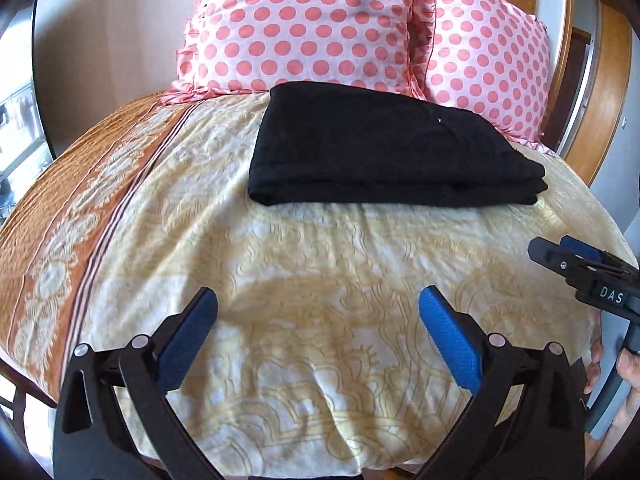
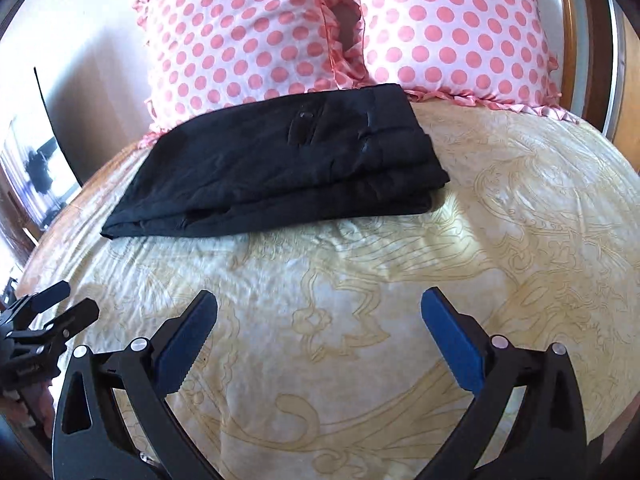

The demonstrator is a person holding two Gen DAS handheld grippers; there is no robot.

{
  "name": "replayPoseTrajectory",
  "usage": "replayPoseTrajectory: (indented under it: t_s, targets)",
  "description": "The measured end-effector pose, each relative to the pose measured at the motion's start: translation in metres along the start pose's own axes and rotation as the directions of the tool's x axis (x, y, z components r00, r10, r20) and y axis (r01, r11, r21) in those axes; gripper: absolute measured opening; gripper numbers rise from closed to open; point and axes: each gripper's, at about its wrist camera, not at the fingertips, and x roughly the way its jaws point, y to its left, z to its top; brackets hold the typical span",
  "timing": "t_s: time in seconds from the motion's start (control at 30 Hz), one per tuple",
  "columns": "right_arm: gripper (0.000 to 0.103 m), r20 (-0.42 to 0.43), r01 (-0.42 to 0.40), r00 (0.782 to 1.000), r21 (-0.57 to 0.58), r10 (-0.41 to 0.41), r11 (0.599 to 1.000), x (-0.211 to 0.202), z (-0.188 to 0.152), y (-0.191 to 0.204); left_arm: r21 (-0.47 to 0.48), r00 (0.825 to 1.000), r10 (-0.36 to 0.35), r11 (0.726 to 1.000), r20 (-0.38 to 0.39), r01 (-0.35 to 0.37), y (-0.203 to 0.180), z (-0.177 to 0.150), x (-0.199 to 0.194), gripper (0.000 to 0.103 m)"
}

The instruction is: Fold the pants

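Pants (image 1: 384, 148): black, folded into a flat, layered rectangle, lying on the bed (image 1: 320, 280) at its far end, the back edge just beside or touching the pillows. A small button shows on the top layer in the left wrist view; a pocket opening shows in the right wrist view.

Pillows (image 1: 304, 24): two, pink with coral dots and ruffled edges, propped side by side against the wall behind the pants.

Bed cover: cream with a yellow scroll pattern, wrinkled; an orange patterned border runs along the left side.

Left claw (image 1: 318, 308): spread wide, blue pads facing each other, holding nothing, hovering over the near part of the bed, apart from the pants.

Right claw (image 2: 318, 308): likewise spread wide and holding nothing, over the near part of the bed, apart from the pants. It also shows at the right edge of the left wrist view, with fingers of the person's hand (image 1: 624, 368) on its handle.
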Motion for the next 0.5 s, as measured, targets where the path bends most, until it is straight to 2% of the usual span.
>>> replayPoseTrajectory:
  t_s: [0.13,0.5]
  targets:
    - [0.102,0.013,0.014,1.000,-0.003,-0.014,1.000,-0.002,-0.006,0.006,0.038,0.999,0.049,0.998,0.013,-0.049,-0.008,-0.005,0.003,0.101]
    - [0.102,0.044,0.061,0.997,-0.036,-0.059,0.998,-0.006,-0.020,0.019,0.039,0.995,0.092,0.995,0.046,-0.094,-0.010,-0.004,0.010,0.101]
